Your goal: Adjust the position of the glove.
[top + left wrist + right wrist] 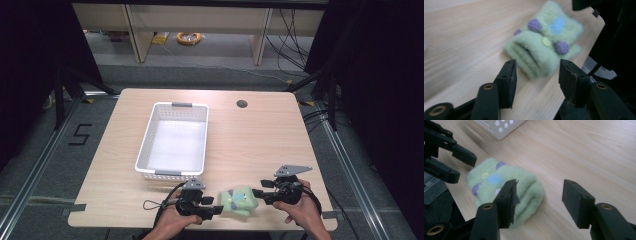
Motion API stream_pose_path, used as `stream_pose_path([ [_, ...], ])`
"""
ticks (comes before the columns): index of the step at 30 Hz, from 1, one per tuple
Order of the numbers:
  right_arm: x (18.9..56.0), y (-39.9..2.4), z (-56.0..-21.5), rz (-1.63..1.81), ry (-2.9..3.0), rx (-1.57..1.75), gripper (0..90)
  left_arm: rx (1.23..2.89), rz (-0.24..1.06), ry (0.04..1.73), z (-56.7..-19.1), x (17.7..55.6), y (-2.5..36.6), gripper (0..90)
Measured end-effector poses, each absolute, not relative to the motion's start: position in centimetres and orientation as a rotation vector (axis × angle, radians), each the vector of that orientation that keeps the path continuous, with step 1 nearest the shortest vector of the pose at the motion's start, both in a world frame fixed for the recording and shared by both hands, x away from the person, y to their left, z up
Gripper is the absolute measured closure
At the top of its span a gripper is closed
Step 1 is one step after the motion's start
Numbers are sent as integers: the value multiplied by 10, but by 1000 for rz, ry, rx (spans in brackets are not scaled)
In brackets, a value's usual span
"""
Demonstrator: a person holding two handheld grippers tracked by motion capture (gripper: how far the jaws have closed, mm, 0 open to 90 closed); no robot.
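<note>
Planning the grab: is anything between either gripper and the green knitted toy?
Nothing visible is. The left gripper and right gripper flank the green knitted toy, jaws open, with bare table between; the white basket sits farther back.

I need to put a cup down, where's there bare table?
Bare wood lies right of the white basket, up to the round hole, and along its left. The near edge is crowded: green knitted toy between left gripper and right gripper.
</note>
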State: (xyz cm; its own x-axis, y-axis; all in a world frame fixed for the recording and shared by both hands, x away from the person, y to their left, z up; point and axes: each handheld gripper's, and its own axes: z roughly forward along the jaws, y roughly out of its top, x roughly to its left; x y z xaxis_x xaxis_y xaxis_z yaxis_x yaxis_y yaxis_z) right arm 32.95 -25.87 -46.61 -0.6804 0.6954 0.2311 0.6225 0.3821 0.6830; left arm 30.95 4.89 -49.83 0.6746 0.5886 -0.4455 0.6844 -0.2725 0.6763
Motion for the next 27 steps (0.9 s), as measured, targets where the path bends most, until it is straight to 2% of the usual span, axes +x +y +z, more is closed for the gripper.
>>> stream_pose_path([
  [10,328,-243,-476,1124,2586,1246,417,1943,-162,1065,-505,324,38,403],
  [18,331,-241,-488,1079,2624,1315,423,1972,-151,1080,-512,328,30,410],
  [27,332,-239,-499,1130,2651,1361,432,2028,-118,1006,-512,326,27,435],
])
